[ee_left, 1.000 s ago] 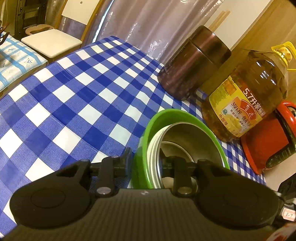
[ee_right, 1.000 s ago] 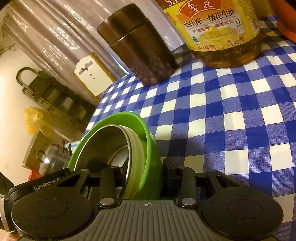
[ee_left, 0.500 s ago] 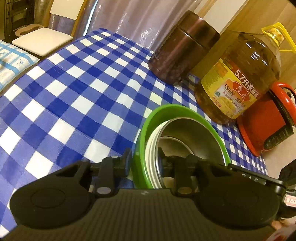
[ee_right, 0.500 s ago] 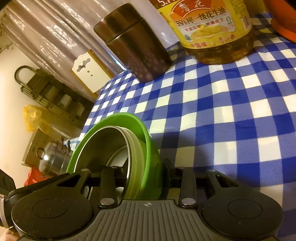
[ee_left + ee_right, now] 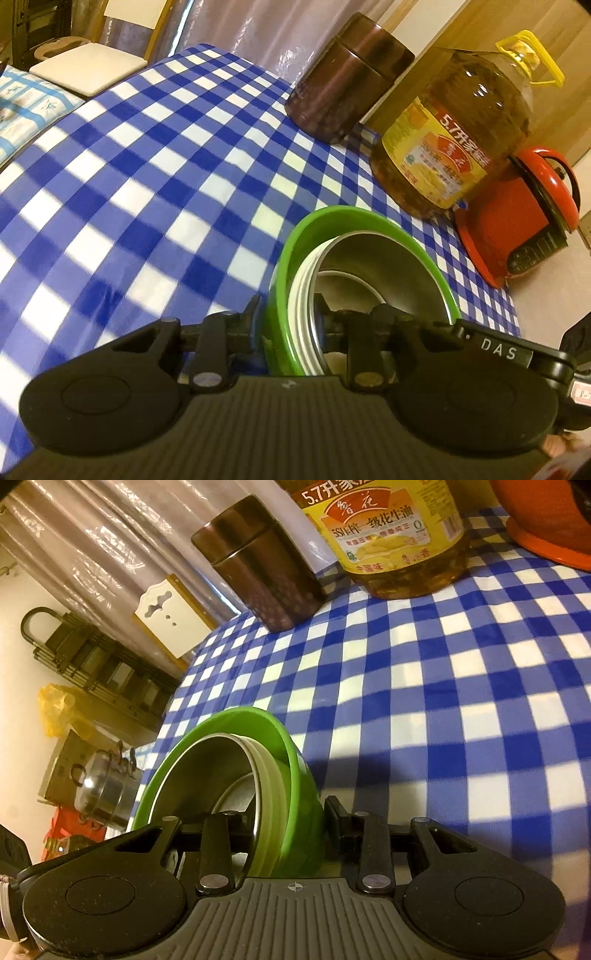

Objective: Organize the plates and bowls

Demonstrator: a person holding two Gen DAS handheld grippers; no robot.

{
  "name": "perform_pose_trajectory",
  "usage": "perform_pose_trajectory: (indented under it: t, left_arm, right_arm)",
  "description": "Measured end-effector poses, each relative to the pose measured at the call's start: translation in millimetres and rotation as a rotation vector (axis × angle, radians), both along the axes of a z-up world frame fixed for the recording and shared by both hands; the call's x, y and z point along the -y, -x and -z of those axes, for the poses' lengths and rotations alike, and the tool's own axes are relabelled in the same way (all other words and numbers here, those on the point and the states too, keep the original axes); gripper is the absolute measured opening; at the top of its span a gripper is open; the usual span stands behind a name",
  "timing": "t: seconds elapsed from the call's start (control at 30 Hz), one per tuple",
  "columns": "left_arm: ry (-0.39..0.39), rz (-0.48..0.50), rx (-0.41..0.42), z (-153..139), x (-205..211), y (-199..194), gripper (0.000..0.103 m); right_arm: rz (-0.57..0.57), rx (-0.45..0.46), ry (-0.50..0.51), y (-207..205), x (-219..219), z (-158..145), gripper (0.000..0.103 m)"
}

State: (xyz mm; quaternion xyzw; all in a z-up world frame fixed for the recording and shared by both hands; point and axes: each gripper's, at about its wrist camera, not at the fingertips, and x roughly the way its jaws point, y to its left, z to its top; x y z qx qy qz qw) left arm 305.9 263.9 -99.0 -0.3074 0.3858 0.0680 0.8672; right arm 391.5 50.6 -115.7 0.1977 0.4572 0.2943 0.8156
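Blue-and-white checked cloth (image 5: pixel 155 177) is seen covering the desk, with clear plastic sheeting (image 5: pixel 92 554) hung behind it. Along the far edge, a brown canister (image 5: pixel 347 77), a large oil bottle (image 5: pixel 454 144) with yellow label, and a red cooker (image 5: pixel 517 218) are set close in a row.

Stack of bowls — a green bowl (image 5: pixel 291 251) outermost, pale rims nested within, a steel bowl (image 5: pixel 376 258) innermost — is held tilted above the cloth, between the two claws.

Left claw (image 5: pixel 288 325): narrowly parted, clamped on the stack's near rim, one finger outside the green wall, the other inside the steel bowl.

Right claw (image 5: pixel 280 827): likewise closed across the opposite rim, green wall (image 5: pixel 295 782) and steel bowl (image 5: pixel 207 775) pinched together.

Beyond the desk edge, a steel pot (image 5: pixel 107 794) and a dark rack (image 5: pixel 96 664) are noted — details blurred.
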Motion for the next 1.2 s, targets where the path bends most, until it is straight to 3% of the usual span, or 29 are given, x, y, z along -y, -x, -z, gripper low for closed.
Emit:
perform_pose_trajectory:
  t: [0.37,0.63,1.2]
  left_arm:
    - [-0.002,0.010,0.006,-19,29,69,0.024]
    - [-0.005,0.029,0.000,-16,58,116,0.024]
    - [-0.067,0.172,-0.012,-28,167,181,0.024]
  right_arm:
    - [0.009,0.004,0.018,70,22,-19,0.034]
    - [0.023,0.017,0.033,127,50,-17,0.034]
    - [0.133,-0.004,0.017,219,155,-15,0.034]
